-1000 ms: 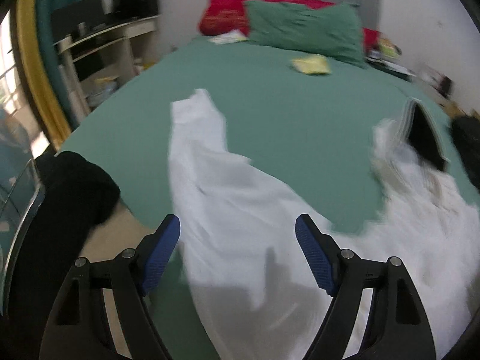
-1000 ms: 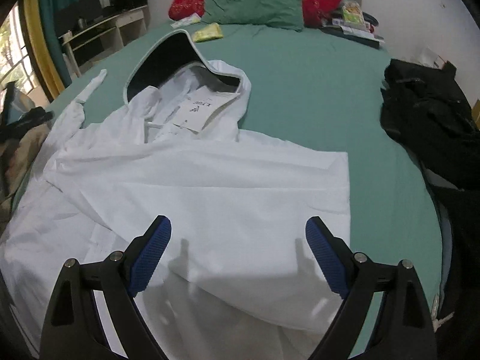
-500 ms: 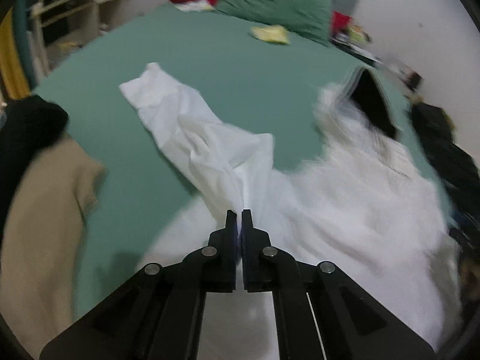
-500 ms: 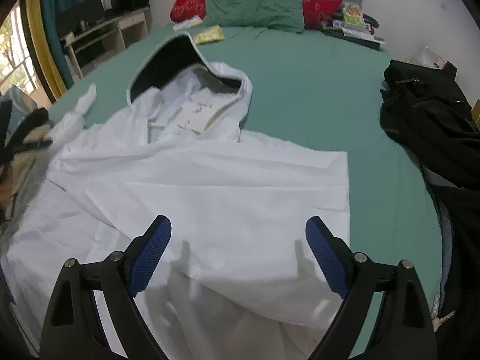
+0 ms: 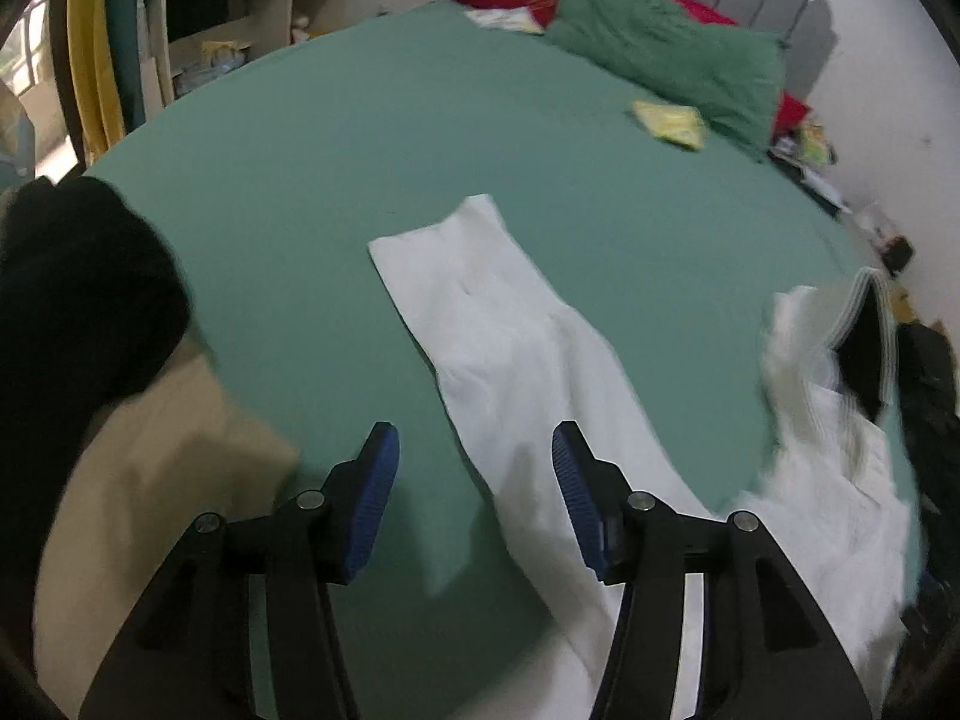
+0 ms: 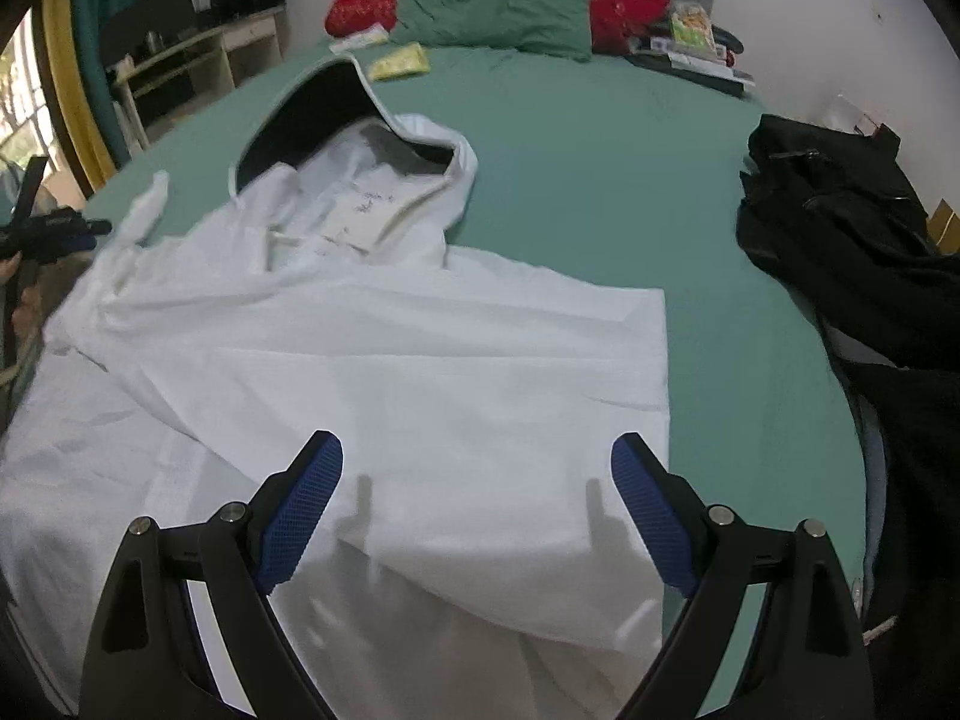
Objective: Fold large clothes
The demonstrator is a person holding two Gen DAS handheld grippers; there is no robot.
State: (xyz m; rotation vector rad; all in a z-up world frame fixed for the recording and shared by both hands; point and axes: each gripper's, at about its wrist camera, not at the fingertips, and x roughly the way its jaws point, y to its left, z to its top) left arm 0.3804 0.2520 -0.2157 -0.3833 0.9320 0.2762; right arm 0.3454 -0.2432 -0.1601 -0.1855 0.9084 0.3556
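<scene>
A white hoodie (image 6: 420, 360) lies spread on the green bed sheet (image 6: 600, 180), its dark-lined hood (image 6: 312, 114) pointing toward the pillows. One side is folded over the body. In the left wrist view its sleeve (image 5: 498, 330) stretches flat across the sheet, cuff farthest from me. My left gripper (image 5: 474, 450) hovers over the sleeve's near part; its jaws are opening, the pads are off the cloth, and the sleeve passes below and by the right pad. My right gripper (image 6: 477, 456) stands wide open above the folded body, holding nothing. The left gripper (image 6: 54, 228) also shows at the right wrist view's left edge.
A black garment (image 6: 840, 240) is heaped at the bed's right side. Black clothing (image 5: 78, 276) and beige cloth (image 5: 162, 480) lie at the left edge. Green pillow (image 6: 498, 6), red pillow (image 6: 360, 6) and a yellow packet (image 5: 669, 120) sit at the head. Shelves (image 5: 240, 12) stand beyond.
Half a second ago my left gripper was shut on the sleeve; now it has let go, and the sleeve lies straight and flat. The right gripper has not moved.
</scene>
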